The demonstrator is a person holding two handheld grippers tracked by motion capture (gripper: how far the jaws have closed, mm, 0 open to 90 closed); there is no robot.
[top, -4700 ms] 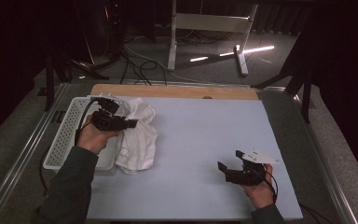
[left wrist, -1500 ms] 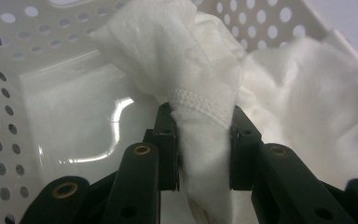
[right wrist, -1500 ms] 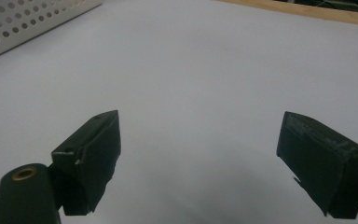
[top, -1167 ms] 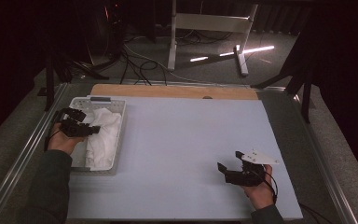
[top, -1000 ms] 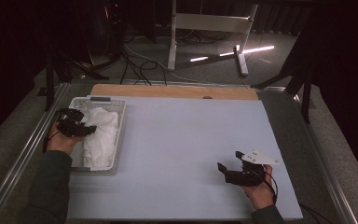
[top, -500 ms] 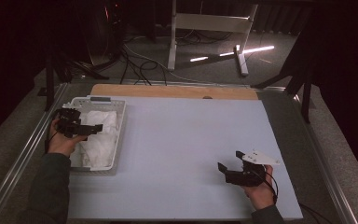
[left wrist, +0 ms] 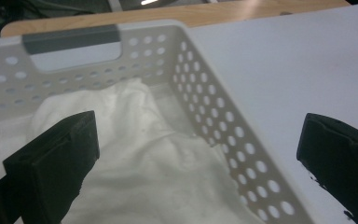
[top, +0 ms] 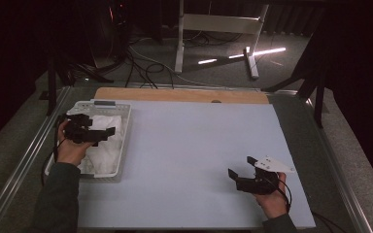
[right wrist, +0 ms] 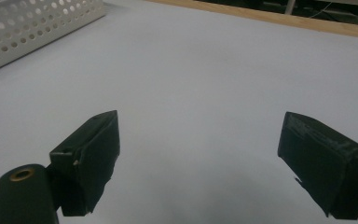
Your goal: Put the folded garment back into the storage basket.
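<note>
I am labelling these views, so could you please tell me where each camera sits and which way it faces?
High view: above the person's side, looking forward and down on the table; both forearms, left gripper, right gripper.
Left gripper view: rides on the left gripper, over the cloth in the basket; open jaws.
Right gripper view: low over the table; open jaws.
All three share the basket.

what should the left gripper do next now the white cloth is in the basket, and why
Probably lift the left gripper up and clear of the perforated basket. Its jaws have just been opening and now stand wide with nothing between them, and the white cloth lies loose inside the basket, apart from both pads. The right gripper rests open on the bare mat, so nothing else seems to need handling.
</note>
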